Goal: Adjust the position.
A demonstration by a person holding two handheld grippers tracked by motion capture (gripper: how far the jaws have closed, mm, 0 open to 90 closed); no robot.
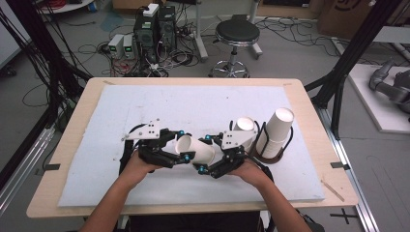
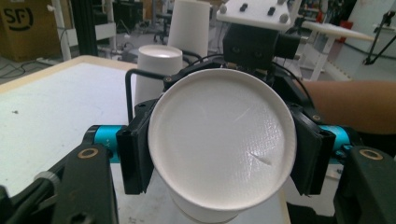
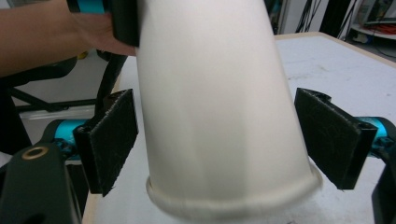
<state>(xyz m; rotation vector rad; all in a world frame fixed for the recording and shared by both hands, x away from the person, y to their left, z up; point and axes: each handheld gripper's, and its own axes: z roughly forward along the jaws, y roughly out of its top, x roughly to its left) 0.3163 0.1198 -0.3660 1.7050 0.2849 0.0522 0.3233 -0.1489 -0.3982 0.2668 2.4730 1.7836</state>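
Note:
A white paper cup (image 1: 196, 149) lies on its side above the white foam mat (image 1: 145, 104), held between both hands. My left gripper (image 1: 183, 145) is shut on the cup's base end. In the left gripper view the round cup bottom (image 2: 222, 144) faces the camera with a black pad (image 2: 134, 154) pressed on each side. My right gripper (image 1: 205, 153) straddles the rim end and is open. In the right gripper view the cup wall (image 3: 210, 93) runs between the two pads (image 3: 109, 140), which stand just off it.
A black wire holder (image 1: 269, 155) at the right carries a tall stack of white cups (image 1: 278, 128), with another cup (image 1: 245, 126) beside it. The wooden table's edge (image 1: 193, 208) is near the person. A stool (image 1: 237, 34) and computers stand on the floor beyond.

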